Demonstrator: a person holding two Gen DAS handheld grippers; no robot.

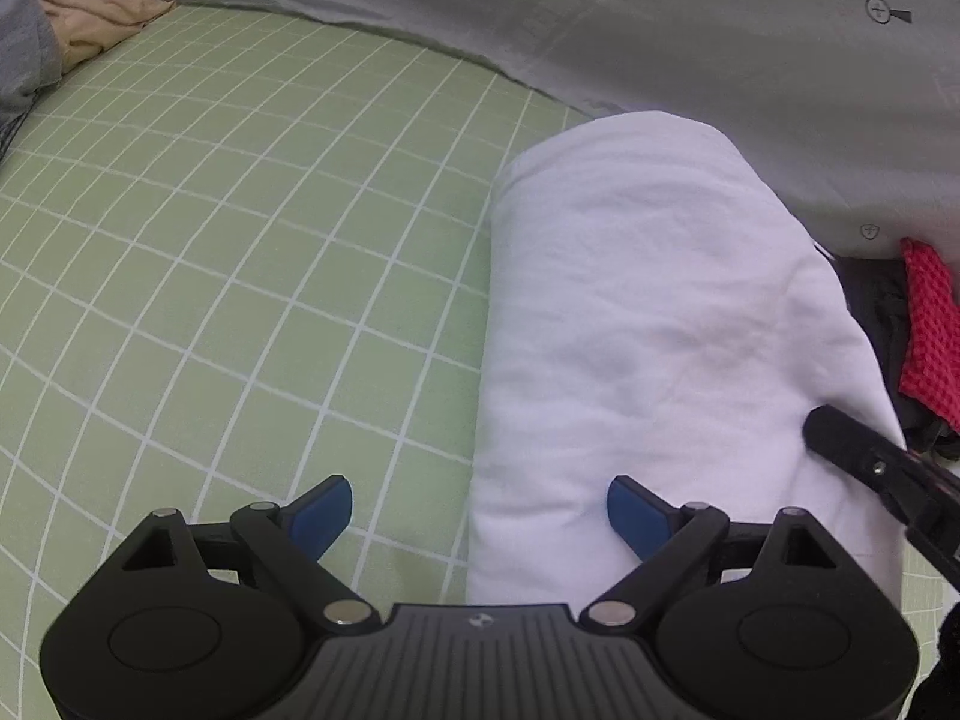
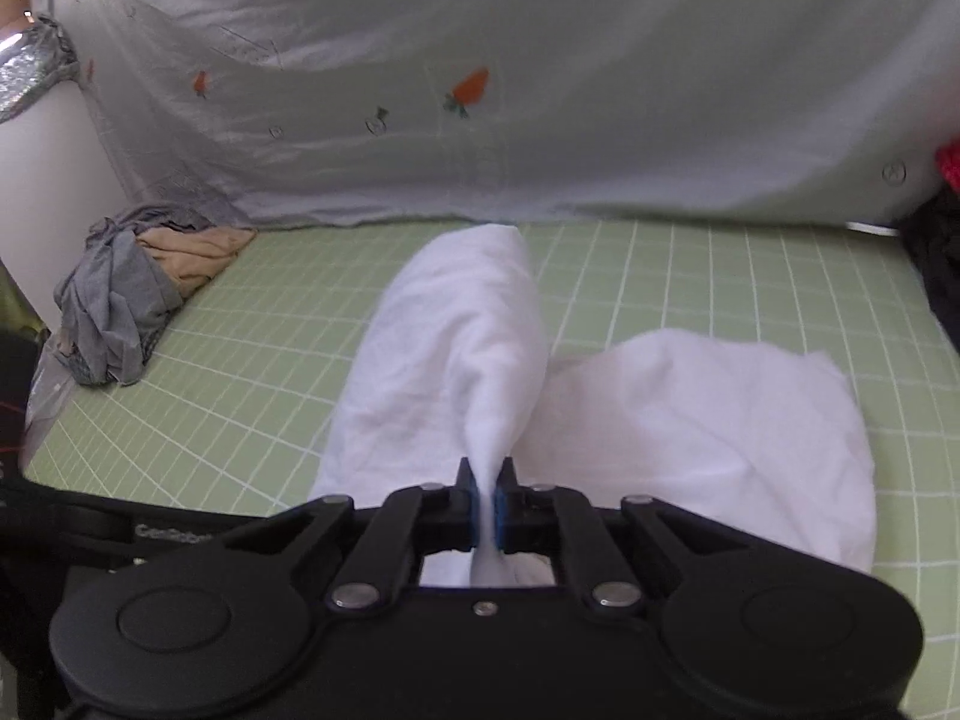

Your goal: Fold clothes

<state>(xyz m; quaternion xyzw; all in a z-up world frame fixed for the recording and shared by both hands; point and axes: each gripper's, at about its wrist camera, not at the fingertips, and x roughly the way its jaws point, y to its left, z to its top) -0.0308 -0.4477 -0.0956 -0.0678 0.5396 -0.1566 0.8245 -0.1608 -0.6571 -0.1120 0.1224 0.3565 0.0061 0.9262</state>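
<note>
Green bed sheet (image 2: 690, 276) with a thin white grid covers the flat work surface, smooth and matte; behind it hangs a pale grey sheet (image 2: 540, 30), wrinkled, printed with small orange carrots (image 2: 471, 87). White garment (image 2: 708, 420), soft cotton-like knit with fine creases, lies on the green sheet; one part is flat and roughly rectangular with rounded corners, another part is pulled up into a tall tapering fold running toward the right wrist camera. Right gripper (image 2: 487, 507), black plastic with blue pads, is clamped tight on that raised fold, white cloth pinched between the pads and bunching through behind them. In the left wrist view the same white garment (image 1: 660, 330) looks like a thick rounded slab with a soft folded left edge. Left gripper (image 1: 480, 513) stands wide apart, nothing gripped; its right blue pad is over the cloth near the garment's near end, the left pad over bare green sheet. Crumpled grey and beige clothes (image 2: 132, 294) are piled at the far left corner, well apart from the white piece. Red waffle-textured cloth (image 1: 933, 330) and dark fabric sit at the right edge.
</note>
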